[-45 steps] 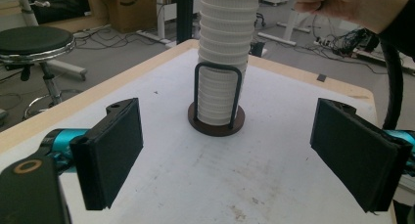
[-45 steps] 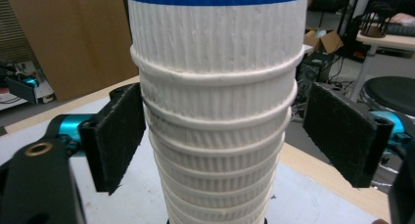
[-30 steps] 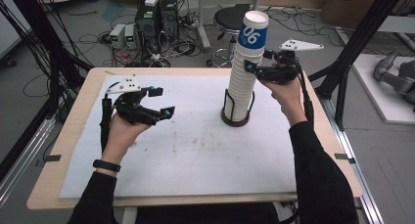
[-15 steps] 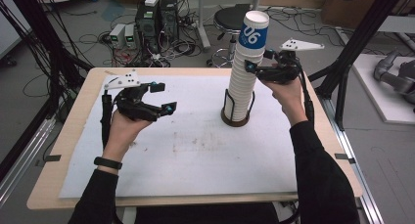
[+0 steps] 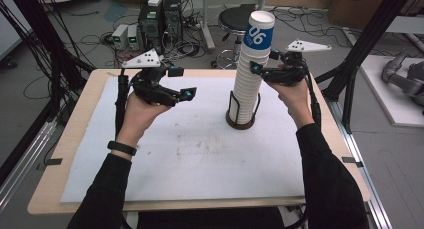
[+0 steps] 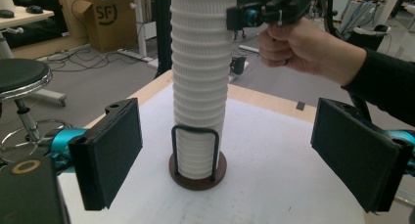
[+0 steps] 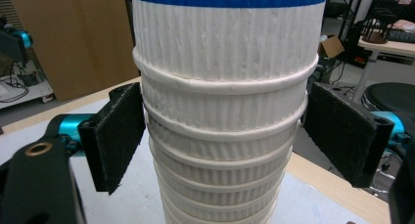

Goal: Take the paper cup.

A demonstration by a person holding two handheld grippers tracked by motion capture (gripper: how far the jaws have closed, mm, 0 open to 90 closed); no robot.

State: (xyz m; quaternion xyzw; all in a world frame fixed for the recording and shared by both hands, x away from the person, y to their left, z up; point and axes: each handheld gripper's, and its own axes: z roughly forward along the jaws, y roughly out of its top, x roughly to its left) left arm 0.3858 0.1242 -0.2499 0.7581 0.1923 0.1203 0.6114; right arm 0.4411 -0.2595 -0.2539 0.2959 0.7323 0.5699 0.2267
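- White paper sheet [image 5: 200, 159] covers the wooden table [image 5: 75, 139]; cables, computers and a stool on the floor behind.
- One cup stack [image 5: 252, 74] stands upright in one round wire-framed holder [image 5: 242, 120], right of table centre.
- Right gripper [image 5: 256, 69]: jaws straddle the upper part of the stack, just under the top cup [image 5: 261, 31]. Jaws have just been closing, stack between them; left pad looks about touching the ribbed wall, right pad shows a slight gap. Not gripping.
- Left gripper [image 5: 186, 91]: open, nothing between the jaws, held above the table well left of the stack, aimed at it.
- Top cup has a blue band reading "06"; the rest are plain white, too many to count.
- Cardboard box [image 6: 105, 18] in the background of the left gripper view reads "SF".
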